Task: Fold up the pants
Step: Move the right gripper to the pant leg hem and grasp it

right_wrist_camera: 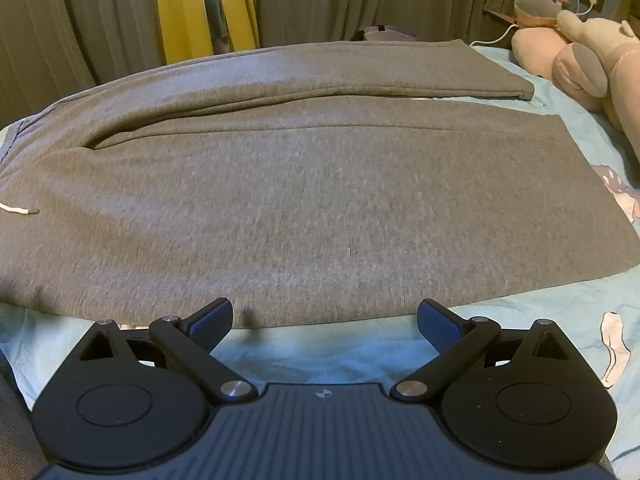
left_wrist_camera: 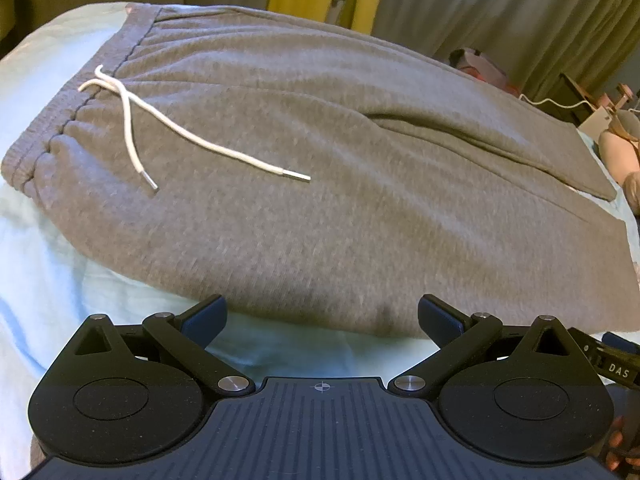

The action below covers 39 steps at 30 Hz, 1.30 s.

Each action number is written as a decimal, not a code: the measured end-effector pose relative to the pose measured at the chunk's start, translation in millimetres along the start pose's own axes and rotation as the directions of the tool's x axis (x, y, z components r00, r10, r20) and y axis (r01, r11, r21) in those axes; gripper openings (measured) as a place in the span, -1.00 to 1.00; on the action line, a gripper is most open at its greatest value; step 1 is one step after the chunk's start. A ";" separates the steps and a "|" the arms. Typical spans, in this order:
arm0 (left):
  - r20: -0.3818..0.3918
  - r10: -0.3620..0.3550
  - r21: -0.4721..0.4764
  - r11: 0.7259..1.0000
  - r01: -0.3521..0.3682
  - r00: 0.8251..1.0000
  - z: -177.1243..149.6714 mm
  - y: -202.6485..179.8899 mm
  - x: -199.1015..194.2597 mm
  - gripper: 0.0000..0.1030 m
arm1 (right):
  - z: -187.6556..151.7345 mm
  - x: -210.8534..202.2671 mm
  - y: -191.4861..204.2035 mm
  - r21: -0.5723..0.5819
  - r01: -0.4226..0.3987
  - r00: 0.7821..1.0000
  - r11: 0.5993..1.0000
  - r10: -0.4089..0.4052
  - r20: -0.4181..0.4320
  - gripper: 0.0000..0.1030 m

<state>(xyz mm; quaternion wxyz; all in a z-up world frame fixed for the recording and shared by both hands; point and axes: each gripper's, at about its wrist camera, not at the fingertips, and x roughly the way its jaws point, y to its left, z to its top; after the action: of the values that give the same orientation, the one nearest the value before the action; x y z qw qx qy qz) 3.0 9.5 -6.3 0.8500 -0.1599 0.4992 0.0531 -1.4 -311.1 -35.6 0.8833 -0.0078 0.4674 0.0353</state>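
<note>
Grey sweatpants lie flat on a light blue bedsheet, waistband at the left with a white drawstring on top, both legs running right. In the right wrist view the pants fill the middle, the two leg hems at the right. My left gripper is open and empty, just short of the near edge of the pants by the hip. My right gripper is open and empty, just short of the near leg's edge.
Plush toys lie on the bed at the far right beyond the leg hems. Grey and yellow curtains hang behind the bed. A white cable runs to a wall socket at the back right.
</note>
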 end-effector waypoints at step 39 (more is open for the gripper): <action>0.253 0.232 -0.273 0.948 -0.161 0.939 166.7 -26.1 116.2 1.00 | 42.4 92.5 -32.9 0.191 0.108 0.994 0.976 -0.111 0.005 0.93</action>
<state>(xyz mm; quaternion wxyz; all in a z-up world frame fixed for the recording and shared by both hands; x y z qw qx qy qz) 205.8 30.9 -26.0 0.8759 -0.2047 0.3760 0.2227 87.7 -336.9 -88.7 0.8843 0.0513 0.4603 -0.0583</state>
